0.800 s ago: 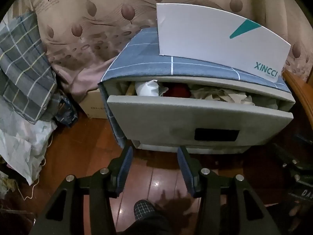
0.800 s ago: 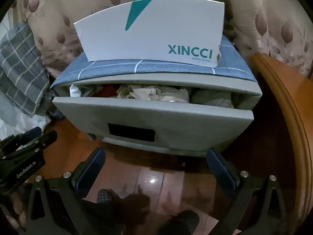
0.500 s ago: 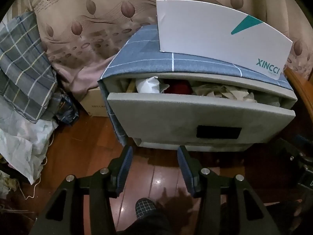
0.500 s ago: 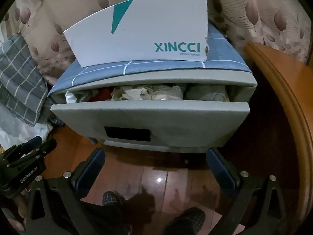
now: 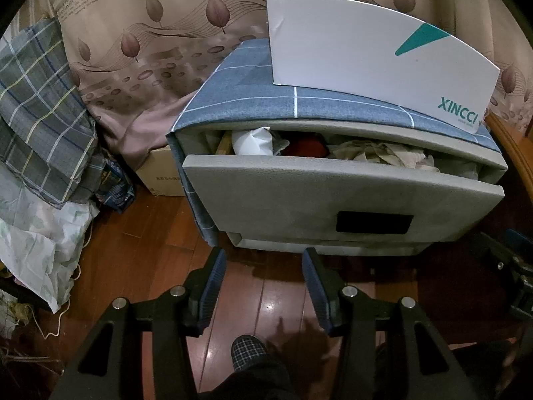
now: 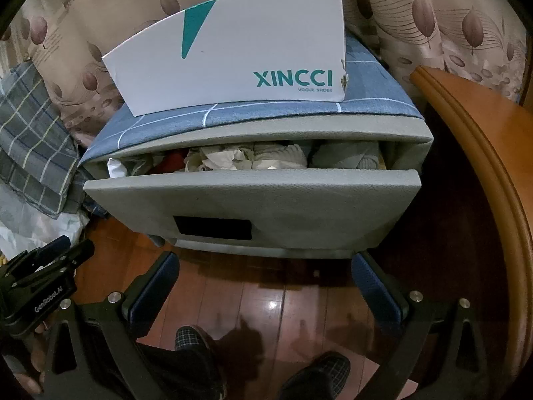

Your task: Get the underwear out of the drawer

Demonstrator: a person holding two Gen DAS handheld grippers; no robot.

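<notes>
A grey fabric drawer (image 5: 333,196) (image 6: 260,203) stands pulled partly out of a blue checked storage box (image 5: 266,100). Crumpled pale underwear (image 5: 376,155) (image 6: 246,160), a red garment (image 5: 306,146) and a white piece (image 5: 250,141) fill it. My left gripper (image 5: 263,260) is open and empty, above the floor just in front of the drawer's lower left. My right gripper (image 6: 265,266) is wide open and empty, in front of the drawer's bottom edge. The left gripper's body (image 6: 40,286) shows at the left of the right wrist view.
A white XINCCI shoe box (image 5: 373,56) (image 6: 240,56) stands on top of the storage box. A leaf-patterned curtain (image 5: 150,33) hangs behind. Plaid cloth (image 5: 36,110) and bags lie at left, a cardboard box (image 5: 160,173) beside the storage box. Curved wooden furniture (image 6: 483,166) is at right. My slippered feet (image 6: 313,376) stand below.
Both grippers have drawn slightly back and tilted upward, so the drawer and shoe box sit a little lower and further in view. Jaws unchanged.
</notes>
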